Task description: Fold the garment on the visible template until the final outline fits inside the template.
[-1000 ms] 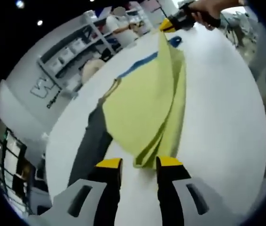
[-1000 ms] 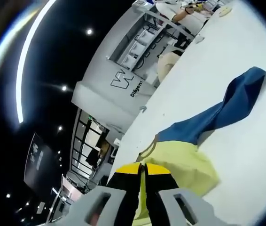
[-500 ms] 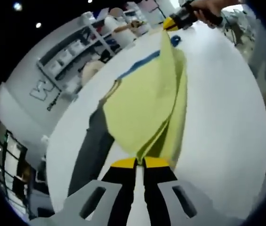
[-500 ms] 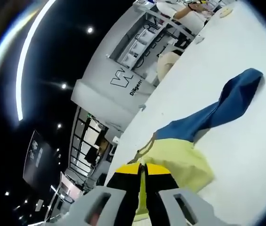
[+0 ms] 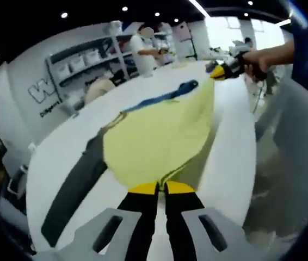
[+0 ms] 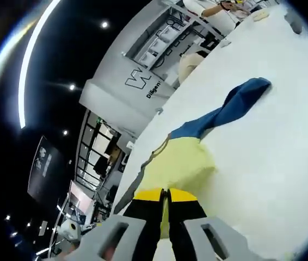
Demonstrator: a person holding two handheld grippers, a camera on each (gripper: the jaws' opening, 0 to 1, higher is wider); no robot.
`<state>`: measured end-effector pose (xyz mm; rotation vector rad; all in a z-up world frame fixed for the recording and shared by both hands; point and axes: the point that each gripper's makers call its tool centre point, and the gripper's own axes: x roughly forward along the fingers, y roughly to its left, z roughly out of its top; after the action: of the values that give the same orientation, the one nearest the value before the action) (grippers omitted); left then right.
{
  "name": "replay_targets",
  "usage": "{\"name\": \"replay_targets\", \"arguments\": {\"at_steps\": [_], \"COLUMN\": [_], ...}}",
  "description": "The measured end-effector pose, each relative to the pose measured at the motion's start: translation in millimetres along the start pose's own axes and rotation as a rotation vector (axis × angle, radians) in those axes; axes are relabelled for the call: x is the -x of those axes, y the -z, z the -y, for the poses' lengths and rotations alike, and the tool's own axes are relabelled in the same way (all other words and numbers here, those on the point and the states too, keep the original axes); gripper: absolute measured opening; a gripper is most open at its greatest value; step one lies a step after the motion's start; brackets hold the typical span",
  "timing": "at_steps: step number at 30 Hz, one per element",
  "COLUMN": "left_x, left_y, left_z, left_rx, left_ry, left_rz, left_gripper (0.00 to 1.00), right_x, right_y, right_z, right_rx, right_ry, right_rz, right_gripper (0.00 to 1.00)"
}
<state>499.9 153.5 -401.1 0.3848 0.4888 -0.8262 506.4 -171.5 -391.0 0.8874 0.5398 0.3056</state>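
**Yellow garment held off the table by both grippers**

In the left gripper view, the left gripper (image 5: 160,188) has its yellow-tipped black jaws pressed together on the near edge of the pale yellow fabric garment (image 5: 156,138). The cloth spreads away from the jaws in a broad sheet across the white table (image 5: 61,155).

At the far end of that sheet the right gripper (image 5: 217,74) pinches the opposite corner of the garment. A person's hand (image 5: 257,57) wraps its handle, the forearm reaching in from the upper right edge of the view. The corner is raised above the table surface, and the cloth slopes between the two gripping points.

A dark blue fabric sleeve portion (image 5: 167,97) of the garment lies along the table beyond the yellow sheet. A dark grey strip template (image 5: 75,187) lies flat on the table to the left of the garment; the garment's left edge is just beside or over its upper end, and which cannot be told.

In the right gripper view, that gripper's jaws are closed tight on the yellow fabric, with no gap between the tips. The blue portion trails away across the table.

Grey shelving with white bins (image 5: 80,62) stands behind the table.
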Motion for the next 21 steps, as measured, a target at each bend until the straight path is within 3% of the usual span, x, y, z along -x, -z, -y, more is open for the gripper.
{"name": "replay_targets", "arguments": {"at_steps": [6, 14, 21], "left_x": [2.2, -6.0, -6.3], "left_y": [19.7, 50.0, 57.2], "left_z": [22.5, 39.9, 46.0], "left_rx": [0.031, -0.018, 0.011], "left_ry": [0.055, 0.127, 0.152], "left_rz": [-0.046, -0.152, -0.194], "left_gripper": [0.05, 0.05, 0.06], "right_x": [23.8, 21.7, 26.1], "right_y": [22.8, 41.7, 56.8], "right_z": [24.3, 56.3, 73.8], "right_rx": [-0.043, -0.044, -0.039], "right_ry": [0.04, 0.098, 0.134], "right_rz": [-0.027, -0.079, -0.117], "right_gripper": [0.0, 0.0, 0.0]}}
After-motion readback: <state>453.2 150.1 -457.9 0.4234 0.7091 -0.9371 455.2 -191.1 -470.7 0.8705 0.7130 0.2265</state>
